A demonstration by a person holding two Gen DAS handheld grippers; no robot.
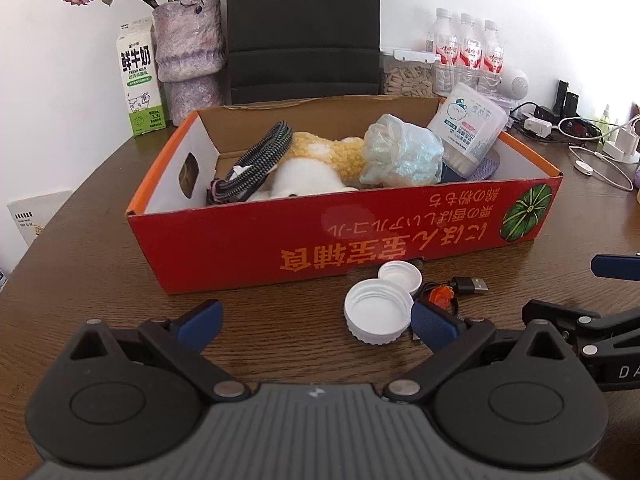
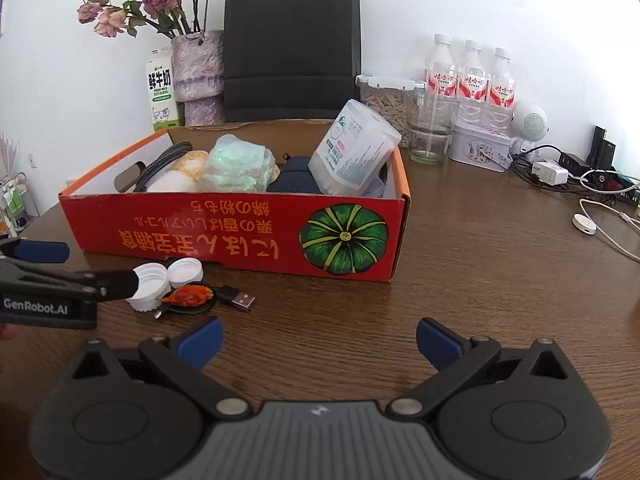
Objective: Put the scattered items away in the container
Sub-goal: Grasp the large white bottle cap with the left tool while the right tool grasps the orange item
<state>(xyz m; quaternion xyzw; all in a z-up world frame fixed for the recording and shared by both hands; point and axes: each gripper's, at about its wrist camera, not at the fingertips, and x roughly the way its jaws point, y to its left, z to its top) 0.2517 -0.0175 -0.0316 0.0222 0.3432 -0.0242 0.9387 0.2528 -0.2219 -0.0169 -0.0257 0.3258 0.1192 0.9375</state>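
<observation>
Bare tabletop (image 2: 460, 264) right of red box (image 2: 240, 232) (caps (image 2: 168, 276), cable (image 2: 236, 298) crowding its front).

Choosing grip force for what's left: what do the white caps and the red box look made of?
The larger white cap and smaller cap look like rigid moulded plastic: ribbed rims, smooth matte insides. The red box is printed corrugated cardboard, probably; its inner wall is plain brown.

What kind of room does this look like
Probably a home or small office desk: a wooden table against a white wall, with a flower vase, a milk carton and tangled chargers.
</observation>
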